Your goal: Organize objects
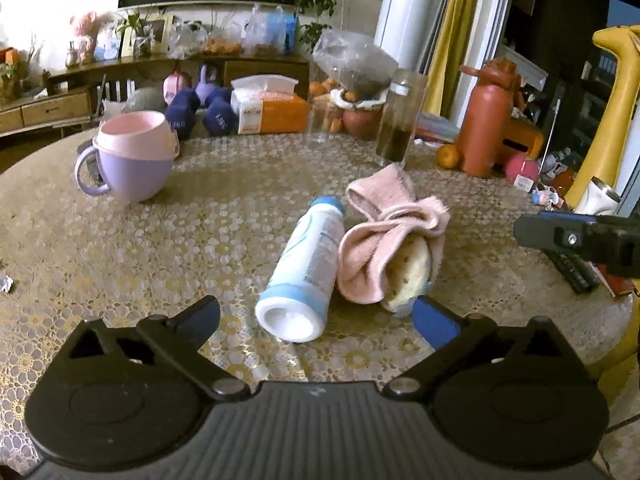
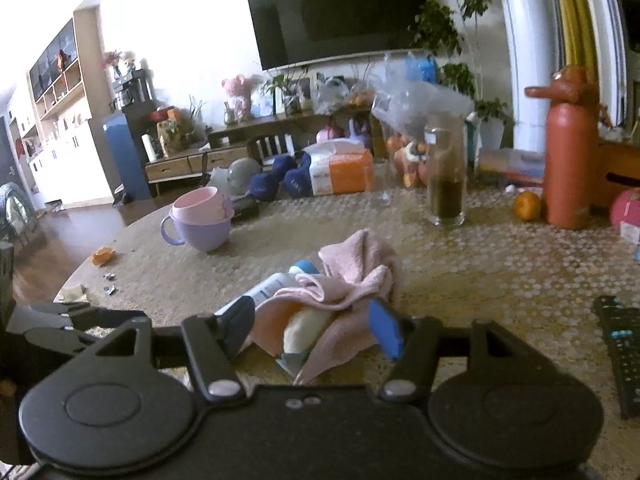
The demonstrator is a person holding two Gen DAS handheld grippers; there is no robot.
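A white bottle with blue bands [image 1: 304,276] lies on its side on the round table, base toward me. Right beside it lies a crumpled pink cloth [image 1: 390,240] wrapped around a pale yellow object [image 1: 412,270]. My left gripper [image 1: 316,320] is open, its fingers on either side of the bottle's base, touching nothing. My right gripper [image 2: 314,326] is open, its fingers on either side of the near end of the pink cloth [image 2: 352,280]; the bottle [image 2: 272,284] shows partly behind it. The right gripper also shows in the left wrist view [image 1: 576,240].
A purple mug with a pink bowl [image 1: 132,156] stands at the far left. A glass with dark liquid [image 1: 400,124], an empty glass [image 1: 320,120], an orange flask [image 1: 484,124] and a tangerine [image 1: 448,156] stand at the back. A remote control [image 2: 624,356] lies at right.
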